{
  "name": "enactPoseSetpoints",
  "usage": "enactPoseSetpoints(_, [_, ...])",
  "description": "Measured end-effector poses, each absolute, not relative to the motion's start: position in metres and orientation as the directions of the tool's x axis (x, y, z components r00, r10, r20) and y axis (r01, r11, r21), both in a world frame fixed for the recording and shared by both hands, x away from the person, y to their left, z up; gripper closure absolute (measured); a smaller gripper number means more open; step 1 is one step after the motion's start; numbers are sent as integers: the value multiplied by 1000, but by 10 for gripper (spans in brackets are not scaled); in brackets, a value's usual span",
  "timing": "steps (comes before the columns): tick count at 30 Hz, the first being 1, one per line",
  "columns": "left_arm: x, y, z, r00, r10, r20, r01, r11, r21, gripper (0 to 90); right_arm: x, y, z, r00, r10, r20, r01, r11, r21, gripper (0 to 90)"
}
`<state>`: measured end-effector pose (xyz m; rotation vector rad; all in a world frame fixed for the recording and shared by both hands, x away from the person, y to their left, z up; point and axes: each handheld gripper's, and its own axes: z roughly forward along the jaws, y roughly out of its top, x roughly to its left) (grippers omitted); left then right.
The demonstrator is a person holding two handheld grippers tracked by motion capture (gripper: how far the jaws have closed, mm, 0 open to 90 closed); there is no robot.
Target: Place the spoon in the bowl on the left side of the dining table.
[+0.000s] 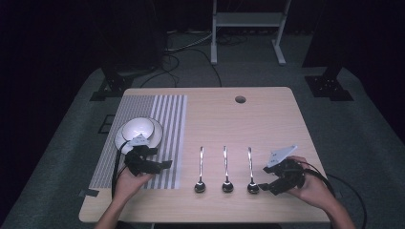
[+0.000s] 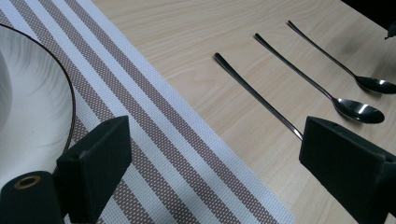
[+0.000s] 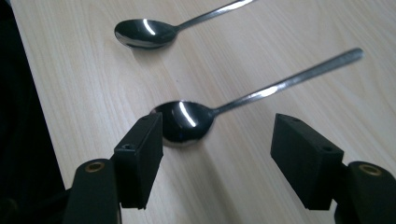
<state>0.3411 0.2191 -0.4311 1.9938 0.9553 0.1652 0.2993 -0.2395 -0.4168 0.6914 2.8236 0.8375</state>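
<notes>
Over the table [image 1: 267,114], both grippers lie low, jaws wide, right gripper [image 3: 217,156] at a spoon [image 3: 187,122].

Right gripper [image 1: 268,183] at table's [image 1: 267,114] near right. Nearest spoon [image 1: 250,171] just left of it, bowl end between open jaws in right gripper view. Middle spoon [image 1: 226,171] and far spoon [image 1: 200,171] further left, parallel. Left gripper [image 1: 152,164] over placemat [image 1: 169,124]; bowl [image 1: 137,128] on plate [image 1: 157,134] just beyond it.

Polished metal spoons [image 3: 187,120] are gleaming on the matt wood-grain table [image 1: 267,119]; the woven mat [image 2: 177,154] is looking coarse beside the glossy bowl [image 1: 138,128].
</notes>
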Motion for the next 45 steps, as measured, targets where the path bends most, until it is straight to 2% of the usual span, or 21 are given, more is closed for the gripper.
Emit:
enactPoseSetpoints(20, [340, 219, -433, 694, 681, -235, 562, -309, 767, 84, 316, -190, -416, -937, 350, -8, 299, 811, 503, 347])
enactPoseSetpoints(24, [340, 218, -435, 692, 682, -235, 567, -314, 762, 84, 321, -175, -421, -944, 331, -11, 288, 838, 462, 359])
enactPoseSetpoints(45, [341, 216, -435, 695, 677, -243, 565, -305, 766, 84, 325, -134, -428, -974, 218, -65, 175, 902, 395, 409])
